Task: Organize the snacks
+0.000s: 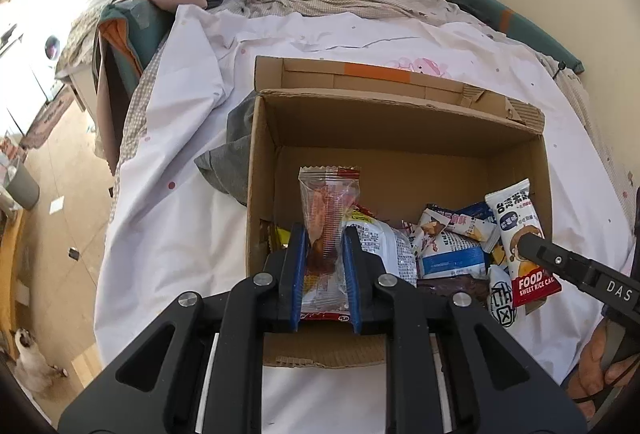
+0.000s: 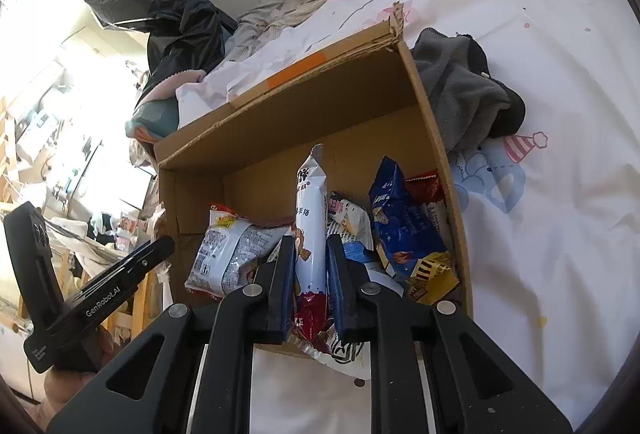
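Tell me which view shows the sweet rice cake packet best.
Left wrist view: the sweet rice cake packet faces the camera, label readable, pinched by the right gripper. Right wrist view shows the packet edge-on between the fingers, its print mostly hidden.

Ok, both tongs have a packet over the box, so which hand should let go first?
Left, probably. Its tongs hold the clear red-trimmed snack packet above the cardboard box, over the emptier side. The right tongs hold the rice cake packet near the front rim, above piled snacks.
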